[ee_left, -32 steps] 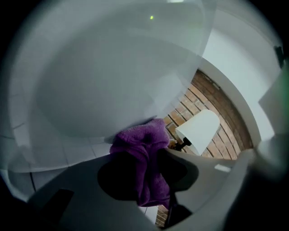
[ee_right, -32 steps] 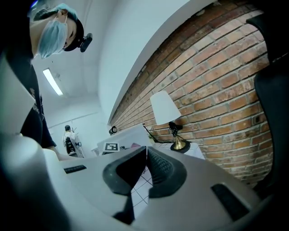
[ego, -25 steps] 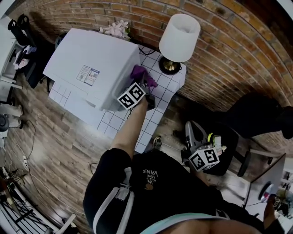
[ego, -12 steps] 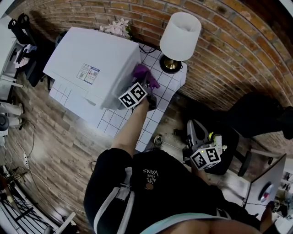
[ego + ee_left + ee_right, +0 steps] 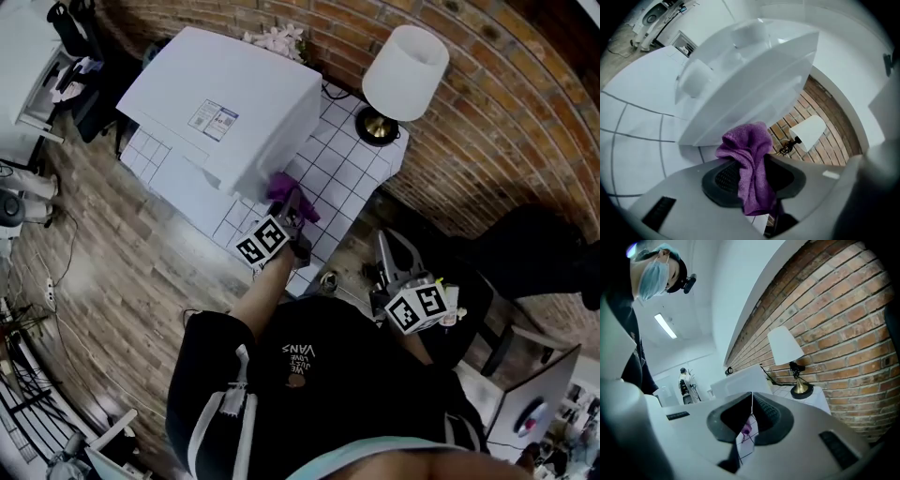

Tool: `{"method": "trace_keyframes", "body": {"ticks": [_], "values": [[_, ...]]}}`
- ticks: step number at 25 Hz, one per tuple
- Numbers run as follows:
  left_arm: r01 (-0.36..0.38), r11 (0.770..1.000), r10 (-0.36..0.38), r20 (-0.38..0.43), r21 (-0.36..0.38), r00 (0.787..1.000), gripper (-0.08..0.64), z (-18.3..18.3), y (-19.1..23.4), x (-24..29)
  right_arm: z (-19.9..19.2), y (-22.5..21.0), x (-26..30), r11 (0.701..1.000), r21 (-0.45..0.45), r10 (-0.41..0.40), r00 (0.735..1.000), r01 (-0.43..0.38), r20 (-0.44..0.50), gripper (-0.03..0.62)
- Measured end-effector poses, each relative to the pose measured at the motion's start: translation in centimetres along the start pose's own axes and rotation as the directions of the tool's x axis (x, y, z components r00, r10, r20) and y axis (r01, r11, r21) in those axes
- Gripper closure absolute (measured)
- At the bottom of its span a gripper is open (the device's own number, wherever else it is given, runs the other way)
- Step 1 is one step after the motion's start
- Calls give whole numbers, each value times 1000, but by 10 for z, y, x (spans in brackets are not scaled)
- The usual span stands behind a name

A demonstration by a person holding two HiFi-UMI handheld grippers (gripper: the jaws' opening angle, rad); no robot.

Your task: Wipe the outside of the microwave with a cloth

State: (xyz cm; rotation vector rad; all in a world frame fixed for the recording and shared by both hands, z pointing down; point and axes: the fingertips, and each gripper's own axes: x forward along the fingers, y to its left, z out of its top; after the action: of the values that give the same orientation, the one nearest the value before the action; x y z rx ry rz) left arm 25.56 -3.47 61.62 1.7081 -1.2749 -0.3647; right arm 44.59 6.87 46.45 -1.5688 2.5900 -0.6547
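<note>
Our left claw (image 5: 290, 208), clamped on the purple cloth (image 5: 284, 186), has slid along the right side of the microwave (image 5: 234, 103) to its near corner at frame centre; we judge that side nearly wiped; our right claw (image 5: 751, 414) hangs closed and empty at lower right.

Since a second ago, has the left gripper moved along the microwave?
Yes. The left gripper, shut on the purple cloth, has slid along the side of the microwave toward its near corner, away from the lamp.
</note>
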Motion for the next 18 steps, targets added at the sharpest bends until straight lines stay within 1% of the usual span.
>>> {"method": "trace_keyframes", "body": {"ticks": [4, 8, 12, 18], "values": [[-47, 999, 47, 23, -27, 999, 419, 2, 25, -30, -2, 16, 12, 998, -12, 64, 998, -64, -16, 588], [-54, 997, 55, 17, -62, 998, 419, -1, 38, -35, -4, 19, 13, 997, -14, 69, 997, -69, -18, 588], [-41, 996, 42, 2, -82, 999, 419, -5, 36, -14, -5, 8, 4, 999, -10, 30, 999, -30, -13, 588], [1, 998, -2, -15, -56, 1000, 419, -5, 8, 44, -3, -20, -18, 998, 9, -69, 998, 69, 2, 588]]}}
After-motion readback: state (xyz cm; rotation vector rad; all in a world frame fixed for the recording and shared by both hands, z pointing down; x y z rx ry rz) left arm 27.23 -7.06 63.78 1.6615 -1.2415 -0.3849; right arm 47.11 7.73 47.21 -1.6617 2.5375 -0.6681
